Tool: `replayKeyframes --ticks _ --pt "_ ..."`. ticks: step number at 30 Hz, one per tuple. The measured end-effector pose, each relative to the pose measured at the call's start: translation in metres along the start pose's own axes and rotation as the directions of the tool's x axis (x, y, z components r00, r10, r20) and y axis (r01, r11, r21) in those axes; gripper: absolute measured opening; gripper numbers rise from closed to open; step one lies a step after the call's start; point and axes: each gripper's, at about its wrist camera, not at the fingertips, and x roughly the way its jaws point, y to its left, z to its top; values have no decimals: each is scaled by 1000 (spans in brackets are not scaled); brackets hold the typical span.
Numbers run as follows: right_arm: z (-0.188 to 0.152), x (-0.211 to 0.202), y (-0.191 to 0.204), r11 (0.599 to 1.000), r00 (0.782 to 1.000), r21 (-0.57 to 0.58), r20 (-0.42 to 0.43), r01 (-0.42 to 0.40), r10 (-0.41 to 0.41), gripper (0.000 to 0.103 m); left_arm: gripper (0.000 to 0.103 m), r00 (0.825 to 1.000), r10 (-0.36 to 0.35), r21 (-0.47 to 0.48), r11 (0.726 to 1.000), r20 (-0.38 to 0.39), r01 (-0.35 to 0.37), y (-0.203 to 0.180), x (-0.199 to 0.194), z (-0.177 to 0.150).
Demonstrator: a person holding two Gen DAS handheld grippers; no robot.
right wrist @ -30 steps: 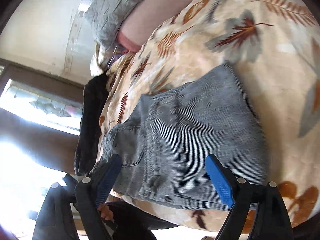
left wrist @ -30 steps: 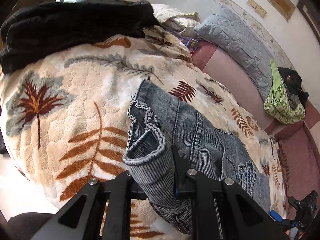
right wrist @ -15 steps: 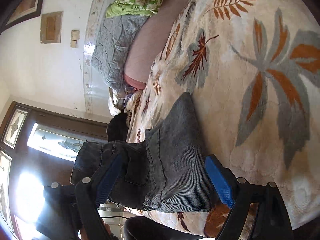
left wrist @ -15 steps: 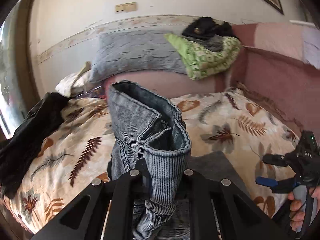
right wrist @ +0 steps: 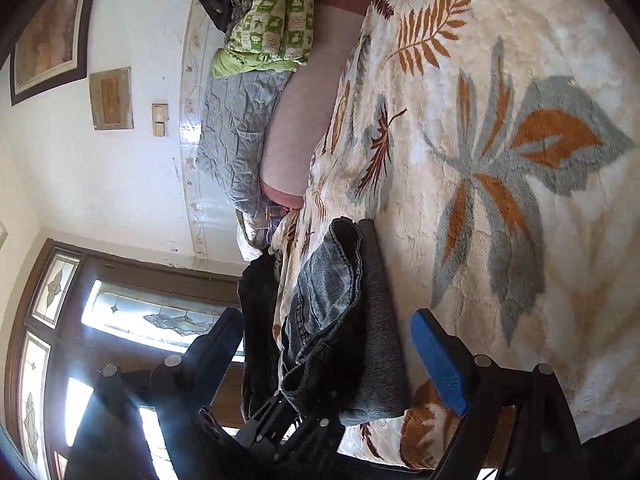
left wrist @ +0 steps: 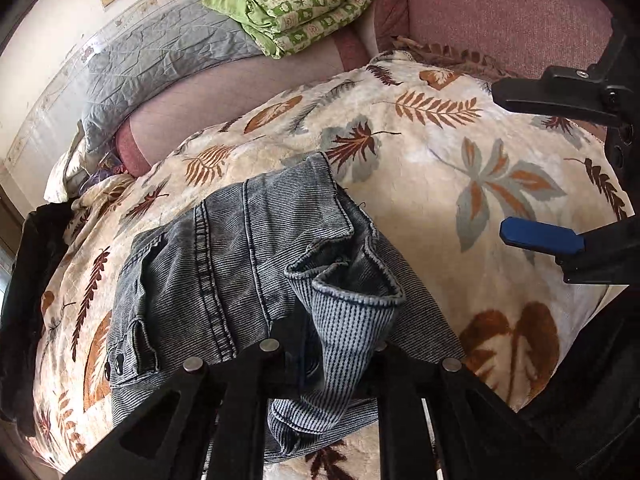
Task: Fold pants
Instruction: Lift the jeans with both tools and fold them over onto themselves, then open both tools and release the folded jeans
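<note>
The grey-blue denim pants [left wrist: 240, 264] lie doubled over on the leaf-patterned blanket [left wrist: 460, 184]. My left gripper [left wrist: 332, 344] is shut on a bunched, stitched edge of the pants [left wrist: 348, 312], held just above the folded pile. In the right wrist view the pants [right wrist: 340, 300] appear as a thick stack, with the left gripper [right wrist: 288, 420] at their near end. My right gripper [right wrist: 326, 354] stands open, its blue pads [right wrist: 436, 364] wide apart on either side of the stack without touching it. From the left wrist view the right gripper [left wrist: 532, 168] hovers over the blanket to the right.
A black garment [left wrist: 24, 288] lies along the blanket's left edge. A grey pillow [left wrist: 160, 56] and a green patterned quilt [left wrist: 304, 4] rest at the back against the pink upholstery [left wrist: 500, 12]. A stained-glass door [right wrist: 132, 320] stands beyond the bed.
My left gripper has swung across the bed with the denim edge, laying that part over the rest of the pants. The right gripper stayed open and shifted a little along the bed.
</note>
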Motion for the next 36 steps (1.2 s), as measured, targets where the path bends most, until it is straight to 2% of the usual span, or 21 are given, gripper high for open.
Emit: replayKeyframes --ticks 2,4,5,6,9,10,13,14,15,17,19,22,24,26,28,29,30,31,33,34,36 --pt "-1 3 2 1000 1000 -18 -6 6 -7 88 16 999 3 35 999 -32 -2 -9 11 -6" --pt "-3 6 6 999 1000 -37 -14 22 -22 88 27 1000 25 97 995 -11 -24 -22 15 -11" --pt "-3 7 6 999 1000 -41 -15 27 -28 88 39 1000 7 105 994 -6 -6 -24 11 -10" --pt "-4 7 6 998 999 -45 -12 34 -35 88 48 999 -46 94 995 -10 47 -22 7 -9" --pt "-4 4 8 997 998 -61 6 56 -56 88 49 973 -227 -30 973 27 228 3 -20 -3" --pt "-4 2 8 996 998 -64 12 63 -63 88 49 965 -255 -72 963 63 259 15 -31 -2" --pt "-3 1 16 993 996 -85 15 85 -84 88 61 952 -234 -186 945 199 271 65 -69 -10" --pt "-3 3 23 993 997 -98 6 71 -70 88 70 954 -185 -232 943 235 239 84 -78 -15" --pt "-2 7 33 993 999 -111 -12 50 -51 88 73 958 -131 -280 939 254 202 102 -82 -20" --pt "2 25 54 991 997 -136 -71 14 -24 88 73 974 -36 -370 922 222 118 136 -75 -32" --pt "9 53 76 986 991 -165 -132 -21 -1 88 73 989 -16 -436 896 150 80 162 -53 -43" --pt "20 113 95 984 969 -175 -245 -17 -27 88 72 994 -73 -466 879 76 100 172 -22 -55" --pt "27 155 95 985 941 -173 -334 -6 -53 88 72 991 -119 -453 882 53 130 162 -12 -60" --pt "32 183 80 968 920 -217 -341 124 -194 88 73 989 -135 -435 889 53 145 150 -8 -60" --pt "38 193 49 904 859 -232 -296 359 -417 86 73 992 -117 -387 913 52 128 139 -7 -58" --pt "40 190 36 914 869 -190 -290 358 -401 77 73 993 -112 -367 922 44 120 133 -4 -57" --pt "43 185 34 928 884 -163 -287 334 -369 77 73 994 -102 -360 927 39 109 133 -5 -59" --pt "42 182 37 928 884 -169 -287 332 -368 77 73 994 -104 -364 925 43 112 135 -6 -59" --pt "37 177 52 897 857 -245 -284 368 -429 77 73 989 -131 -397 906 64 145 144 -9 -60" --pt "32 172 61 889 855 -272 -277 369 -439 78 73 986 -145 -417 894 77 164 151 -13 -61" --pt "21 155 80 908 878 -293 -289 299 -382 78 73 984 -132 -449 877 120 172 164 -25 -63"
